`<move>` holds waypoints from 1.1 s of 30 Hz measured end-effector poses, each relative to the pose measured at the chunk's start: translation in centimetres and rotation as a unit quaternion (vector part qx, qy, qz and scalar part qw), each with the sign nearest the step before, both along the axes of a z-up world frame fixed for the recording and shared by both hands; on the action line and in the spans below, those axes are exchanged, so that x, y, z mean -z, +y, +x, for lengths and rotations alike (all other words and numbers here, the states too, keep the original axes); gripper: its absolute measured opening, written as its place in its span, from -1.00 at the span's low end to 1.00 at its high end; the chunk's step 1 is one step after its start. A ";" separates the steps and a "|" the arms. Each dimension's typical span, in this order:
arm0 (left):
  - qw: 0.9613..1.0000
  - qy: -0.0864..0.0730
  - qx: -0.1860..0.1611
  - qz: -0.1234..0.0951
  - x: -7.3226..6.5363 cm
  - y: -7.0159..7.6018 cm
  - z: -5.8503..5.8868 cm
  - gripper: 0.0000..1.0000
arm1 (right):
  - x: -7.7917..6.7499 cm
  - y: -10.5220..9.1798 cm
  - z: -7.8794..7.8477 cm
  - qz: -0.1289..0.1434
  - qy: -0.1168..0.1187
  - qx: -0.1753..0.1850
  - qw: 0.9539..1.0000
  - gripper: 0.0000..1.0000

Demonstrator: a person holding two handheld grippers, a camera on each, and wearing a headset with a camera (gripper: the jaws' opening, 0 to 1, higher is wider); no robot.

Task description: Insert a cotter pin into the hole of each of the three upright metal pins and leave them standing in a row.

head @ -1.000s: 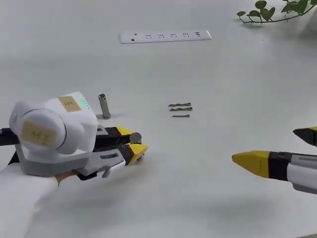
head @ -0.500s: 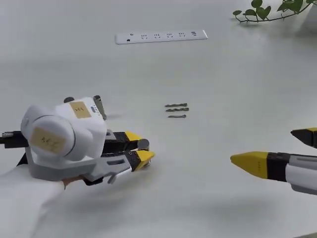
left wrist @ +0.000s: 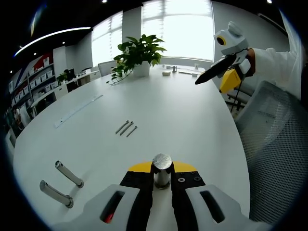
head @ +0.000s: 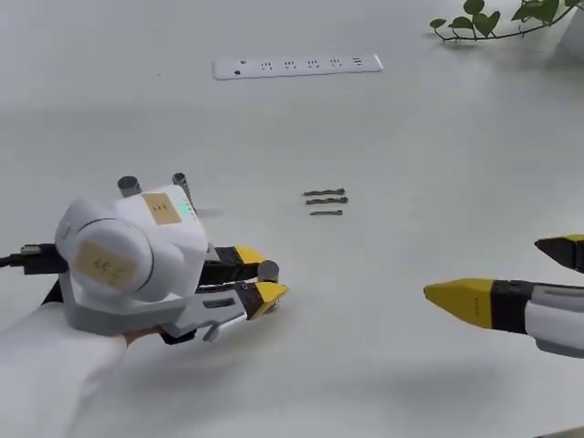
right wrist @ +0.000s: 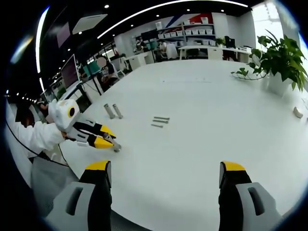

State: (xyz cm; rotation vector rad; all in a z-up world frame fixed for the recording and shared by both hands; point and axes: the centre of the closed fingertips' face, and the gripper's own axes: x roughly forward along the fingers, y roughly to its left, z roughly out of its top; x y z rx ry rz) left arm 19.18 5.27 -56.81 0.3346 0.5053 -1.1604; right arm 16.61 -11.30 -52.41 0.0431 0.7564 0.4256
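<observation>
My left gripper [head: 268,275] is shut on a short metal pin [left wrist: 162,162], which it holds upright just above the white table, low on the left of the head view. Two more metal pins [head: 128,186] [head: 180,181] stand side by side behind the gripper's body. Three cotter pins [head: 326,202] lie in a small stack near the table's middle, to the right of the held pin. My right gripper [head: 484,270] hovers at the right, open, with nothing between its yellow-tipped fingers [right wrist: 98,167].
A white power strip [head: 297,66] lies along the far side of the table. A potted plant [head: 497,20] trails leaves at the far right corner. A mesh chair back [left wrist: 274,144] stands beside the table's near edge.
The left gripper has shifted a little to the right with the pin in it. A second standing pin now shows behind its body. The right gripper has held still.
</observation>
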 end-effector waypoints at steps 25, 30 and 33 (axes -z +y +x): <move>0.993 0.040 -0.061 -0.098 -2.6 0.6 0.0 -0.48 | -1.3 -1.0 -0.2 -0.003 -0.015 0.017 1.000 0.82; 0.990 0.049 -0.076 -0.108 -3.4 1.5 -0.3 -0.21 | -1.7 -1.5 -0.3 -0.001 -0.021 0.022 1.000 0.81; 0.989 0.056 -0.076 -0.112 -3.6 2.1 -1.2 -0.05 | -1.9 -1.6 -0.5 0.001 -0.022 0.025 0.999 0.80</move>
